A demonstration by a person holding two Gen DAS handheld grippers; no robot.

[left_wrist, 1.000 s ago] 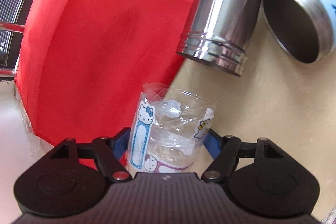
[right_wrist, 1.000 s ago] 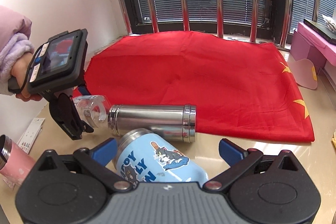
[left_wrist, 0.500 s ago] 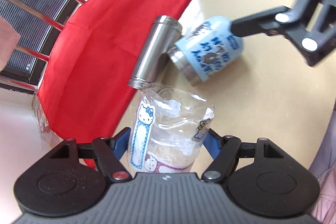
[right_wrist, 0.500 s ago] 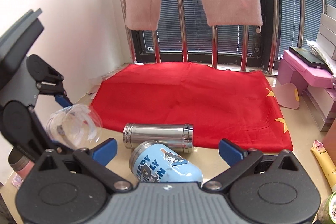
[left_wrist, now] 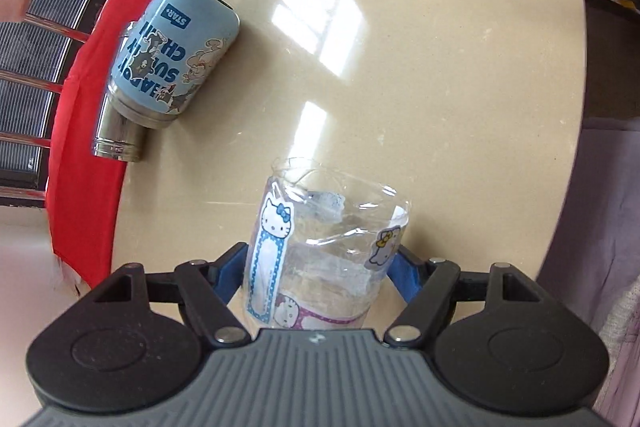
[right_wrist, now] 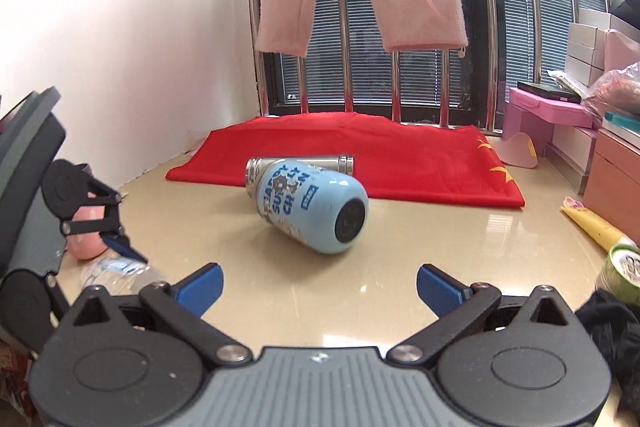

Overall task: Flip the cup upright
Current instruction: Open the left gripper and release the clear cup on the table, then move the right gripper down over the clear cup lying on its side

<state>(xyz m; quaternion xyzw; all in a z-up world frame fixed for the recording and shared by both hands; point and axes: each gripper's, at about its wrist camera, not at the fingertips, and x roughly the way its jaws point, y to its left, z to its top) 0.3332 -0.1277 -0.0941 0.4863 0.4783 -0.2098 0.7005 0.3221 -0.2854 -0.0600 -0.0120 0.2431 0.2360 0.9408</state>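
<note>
Your left tongs (left_wrist: 320, 267) are clamping the clear sticker cup (left_wrist: 324, 259) between both blue pads, above the worktop (left_wrist: 400, 107). Your right tongs (right_wrist: 318, 285) are sitting apart, gripping nothing, facing the blue cup (right_wrist: 312, 205) lying sideways ahead.

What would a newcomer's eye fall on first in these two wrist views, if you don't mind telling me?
Probably the clear plastic cup with cat stickers, clamped between the left gripper fingers above the beige table. Next, the blue cartoon cup lying on its side mid-table, against a steel flask at the edge of the red flag. The right gripper is open, facing the blue cup.
</note>
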